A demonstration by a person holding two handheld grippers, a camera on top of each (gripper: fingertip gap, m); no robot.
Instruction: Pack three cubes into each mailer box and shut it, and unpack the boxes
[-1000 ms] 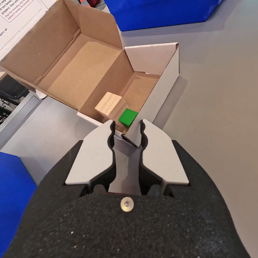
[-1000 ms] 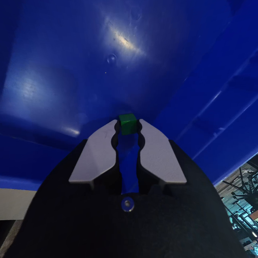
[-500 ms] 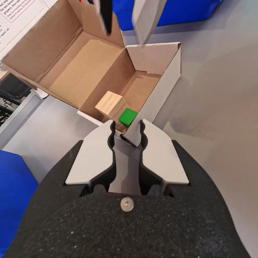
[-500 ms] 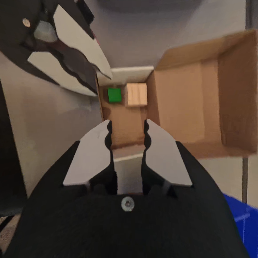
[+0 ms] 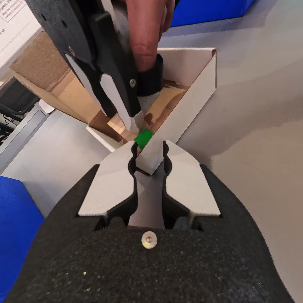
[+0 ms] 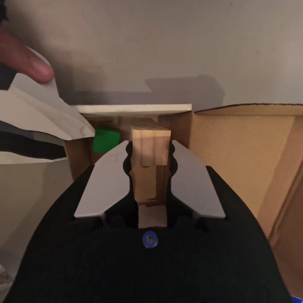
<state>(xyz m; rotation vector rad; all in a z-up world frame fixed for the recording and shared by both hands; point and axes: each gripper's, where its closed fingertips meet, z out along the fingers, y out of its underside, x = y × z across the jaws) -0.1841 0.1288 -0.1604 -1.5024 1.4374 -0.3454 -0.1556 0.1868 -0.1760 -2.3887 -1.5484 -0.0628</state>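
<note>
The mailer box (image 5: 188,114) is white outside and brown inside, with its lid (image 5: 41,65) open. Inside are a green cube (image 5: 143,137) and a wooden cube (image 5: 116,126), the latter mostly hidden by my right gripper (image 5: 133,126). My left gripper (image 5: 149,144) is open and empty, its fingers either side of the box's near corner. In the right wrist view my right gripper (image 6: 150,142) is open inside the box (image 6: 131,108), straddling the wooden cube (image 6: 150,147). The green cube (image 6: 106,141) is just left of it.
Blue bins stand at the back (image 5: 205,13) and near left (image 5: 13,213). A printed sheet (image 5: 13,24) lies behind the lid. A person's hand (image 5: 144,32) holds the right gripper. A finger of the left gripper (image 6: 49,118) shows at the box's left end.
My right gripper held a green cube inside the blue bin, let it go, swung over the box and came down around the wooden cube. The left gripper stayed at the box corner.
</note>
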